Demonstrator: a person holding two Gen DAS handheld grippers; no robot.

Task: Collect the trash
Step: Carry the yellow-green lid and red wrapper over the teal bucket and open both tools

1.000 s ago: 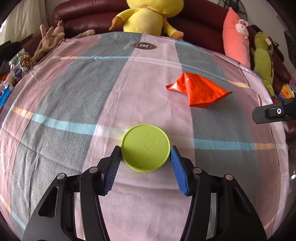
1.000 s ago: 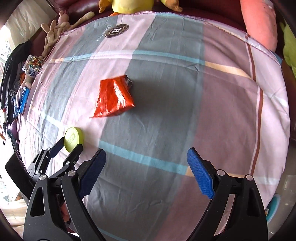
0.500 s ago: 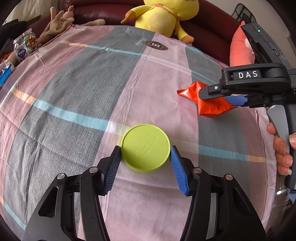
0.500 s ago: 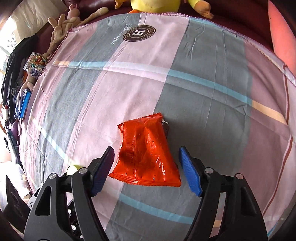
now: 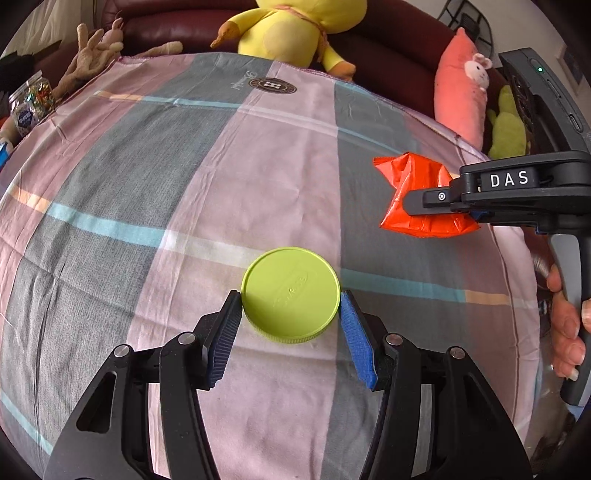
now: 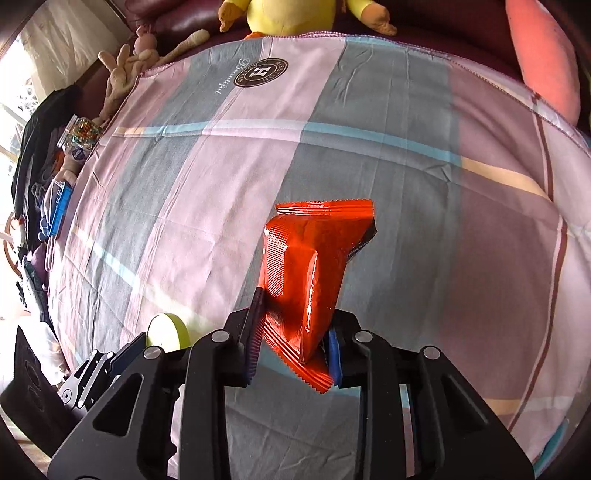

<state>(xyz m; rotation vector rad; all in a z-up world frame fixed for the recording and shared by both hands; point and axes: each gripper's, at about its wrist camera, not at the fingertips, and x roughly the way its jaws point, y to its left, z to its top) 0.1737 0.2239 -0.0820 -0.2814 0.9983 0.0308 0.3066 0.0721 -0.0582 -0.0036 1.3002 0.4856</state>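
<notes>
A round lime-green lid (image 5: pixel 291 294) is clamped between the blue pads of my left gripper (image 5: pixel 291 306), over the plaid cloth. It also shows in the right wrist view (image 6: pixel 168 331), low at the left. My right gripper (image 6: pixel 293 325) is shut on a crumpled orange-red snack wrapper (image 6: pixel 314 258), which sticks up and forward out of its jaws. In the left wrist view the wrapper (image 5: pixel 413 184) is at the right, pinched by the right gripper (image 5: pixel 436 206), with the person's hand on its handle.
A pink, grey and blue plaid cloth (image 5: pixel 184 177) covers the surface. A yellow duck plush (image 5: pixel 295 29), a pink pillow (image 5: pixel 461 99) and a green plush (image 5: pixel 509 125) sit on the dark red sofa behind. A candy jar (image 5: pixel 29 99) and clutter stand at the left edge.
My right gripper came in over the orange-red wrapper, closed on it and crumpled it. My left gripper kept hold of the green lid and shifted only slightly.
</notes>
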